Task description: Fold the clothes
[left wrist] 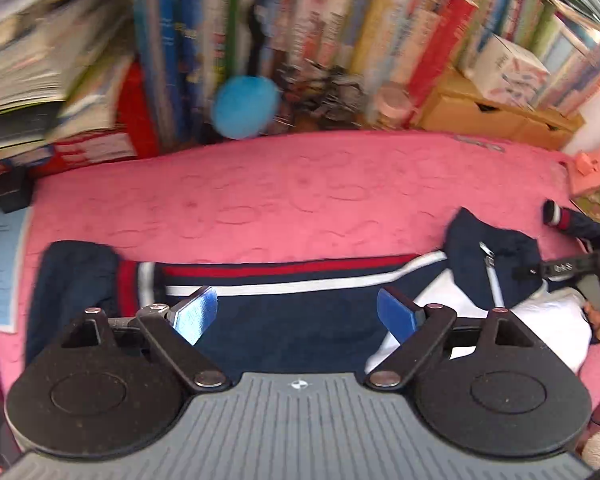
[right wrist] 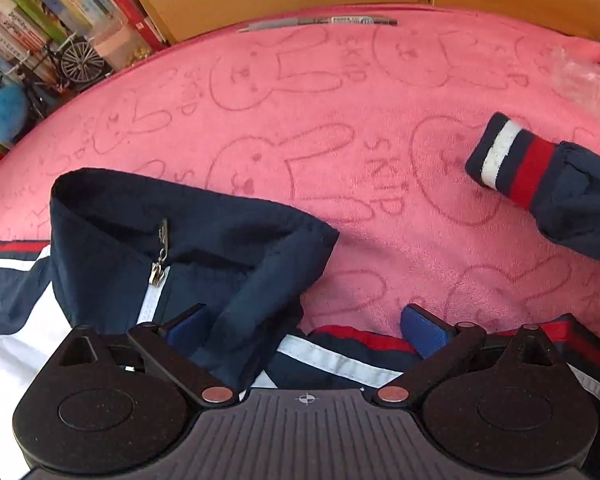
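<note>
Left wrist view — jacket (left wrist: 300, 320) lies lengthwise left-right, collar (left wrist: 484, 248) at right.

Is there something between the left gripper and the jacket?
Nothing visible. The open left gripper is directly over the jacket, with only navy cloth showing between its fingers.

Pink blanket (right wrist: 340, 128) under navy jacket (right wrist: 204, 240), pen (right wrist: 320, 22)

pink blanket (right wrist: 340, 128) bare beyond jacket (right wrist: 204, 240).
</note>
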`<state>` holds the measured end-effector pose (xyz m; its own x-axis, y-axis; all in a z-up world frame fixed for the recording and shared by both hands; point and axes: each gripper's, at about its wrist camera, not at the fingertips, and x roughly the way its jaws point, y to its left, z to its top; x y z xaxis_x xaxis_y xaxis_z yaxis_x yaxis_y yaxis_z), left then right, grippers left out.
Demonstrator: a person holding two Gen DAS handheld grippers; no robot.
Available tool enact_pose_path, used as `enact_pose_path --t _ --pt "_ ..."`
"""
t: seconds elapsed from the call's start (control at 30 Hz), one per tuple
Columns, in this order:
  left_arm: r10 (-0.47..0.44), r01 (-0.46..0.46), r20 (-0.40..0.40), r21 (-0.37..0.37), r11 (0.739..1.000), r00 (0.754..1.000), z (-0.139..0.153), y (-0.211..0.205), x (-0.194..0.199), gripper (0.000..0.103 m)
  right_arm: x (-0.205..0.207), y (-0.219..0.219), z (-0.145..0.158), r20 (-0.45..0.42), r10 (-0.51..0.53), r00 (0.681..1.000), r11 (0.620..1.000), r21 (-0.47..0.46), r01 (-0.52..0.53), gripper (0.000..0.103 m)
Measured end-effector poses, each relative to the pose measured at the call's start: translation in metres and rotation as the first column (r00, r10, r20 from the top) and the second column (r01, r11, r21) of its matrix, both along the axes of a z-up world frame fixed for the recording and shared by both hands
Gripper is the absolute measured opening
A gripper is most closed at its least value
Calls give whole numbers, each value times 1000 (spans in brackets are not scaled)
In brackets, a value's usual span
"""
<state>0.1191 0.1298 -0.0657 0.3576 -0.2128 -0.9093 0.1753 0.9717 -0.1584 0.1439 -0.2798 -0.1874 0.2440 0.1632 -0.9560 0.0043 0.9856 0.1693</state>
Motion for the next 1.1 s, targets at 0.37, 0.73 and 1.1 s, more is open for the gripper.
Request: enact_pose_path --t 0.37,0.73,1.1 --pt "-232 230 11 79 970 973 -42 -105 -5 88 110 37 81 431 -45 901 997 81 11 7" --pt "148 -152 35 259 954 988 -60 -41 -18 92 53 81 85 462 237 855 960 -248 -132 102" --pt "556 -569 154 367 736 817 -45 114 -37 100 -52 152 69 332 416 847 896 -311 -319 101"
